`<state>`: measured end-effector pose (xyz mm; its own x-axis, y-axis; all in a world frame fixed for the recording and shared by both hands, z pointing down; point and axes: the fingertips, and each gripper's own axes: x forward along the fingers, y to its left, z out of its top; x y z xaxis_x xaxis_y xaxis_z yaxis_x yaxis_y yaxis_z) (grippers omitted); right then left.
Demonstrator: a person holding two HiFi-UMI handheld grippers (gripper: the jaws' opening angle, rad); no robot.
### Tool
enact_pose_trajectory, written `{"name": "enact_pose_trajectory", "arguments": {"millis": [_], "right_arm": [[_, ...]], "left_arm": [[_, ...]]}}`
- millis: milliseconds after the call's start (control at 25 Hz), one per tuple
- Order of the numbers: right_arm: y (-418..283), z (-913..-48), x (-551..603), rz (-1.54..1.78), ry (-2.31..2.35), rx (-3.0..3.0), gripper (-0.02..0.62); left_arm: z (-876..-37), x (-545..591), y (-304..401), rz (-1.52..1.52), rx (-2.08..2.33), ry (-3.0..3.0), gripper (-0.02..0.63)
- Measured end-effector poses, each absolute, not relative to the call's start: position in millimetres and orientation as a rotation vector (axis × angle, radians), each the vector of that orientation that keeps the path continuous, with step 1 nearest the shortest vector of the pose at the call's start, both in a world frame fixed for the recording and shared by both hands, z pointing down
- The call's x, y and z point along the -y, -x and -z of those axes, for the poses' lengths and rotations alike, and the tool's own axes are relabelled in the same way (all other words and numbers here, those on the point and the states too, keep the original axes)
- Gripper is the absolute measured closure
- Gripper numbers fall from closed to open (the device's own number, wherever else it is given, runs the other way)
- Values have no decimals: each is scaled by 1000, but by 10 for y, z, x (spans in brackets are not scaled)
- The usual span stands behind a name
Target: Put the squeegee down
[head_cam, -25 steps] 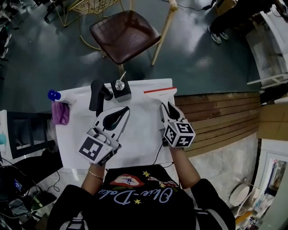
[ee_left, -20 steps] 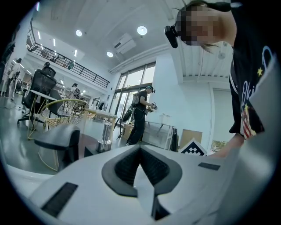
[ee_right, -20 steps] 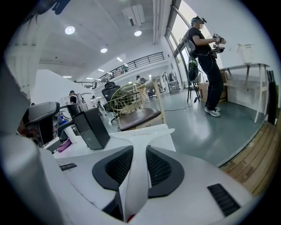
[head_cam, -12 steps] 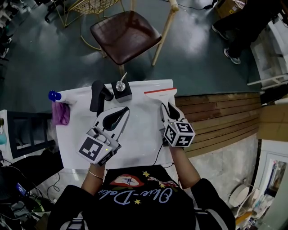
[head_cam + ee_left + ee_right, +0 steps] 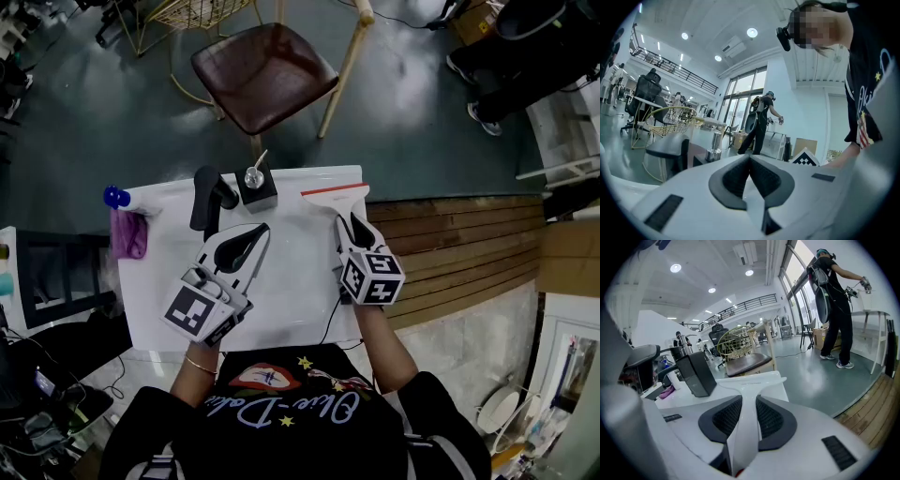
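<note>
Ribbed black pads (image 5: 725,417), right gripper (image 5: 749,401), clamping glossy white squeegee (image 5: 746,437)

Smooth, glossy white plastic squeegee (image 5: 336,194); glossy white table (image 5: 291,300); shiny dark brown chair seat (image 5: 262,70); soft purple cloth rag (image 5: 128,234); matt wooden planks (image 5: 450,234) at right.

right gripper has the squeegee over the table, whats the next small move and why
Probably ease the right gripper down until the squeegee lies flat on the white table, then open the jaws. They are clamped on its white handle, and the blade is over a bare part of the table near the far edge. I cannot tell whether it already rests on the surface.
</note>
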<state>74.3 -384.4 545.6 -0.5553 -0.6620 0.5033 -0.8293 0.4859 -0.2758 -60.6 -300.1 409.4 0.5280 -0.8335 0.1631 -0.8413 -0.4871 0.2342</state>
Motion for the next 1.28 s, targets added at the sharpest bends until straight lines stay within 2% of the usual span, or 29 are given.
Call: {"name": "enact_pose_trajectory", "arguments": {"millis": [1280], "right_arm": [[-701, -5529, 3831, -667, -1221, 2372, 494]], "left_arm": [[-4105, 2917, 670, -36, 1410, -2478, 607]]}}
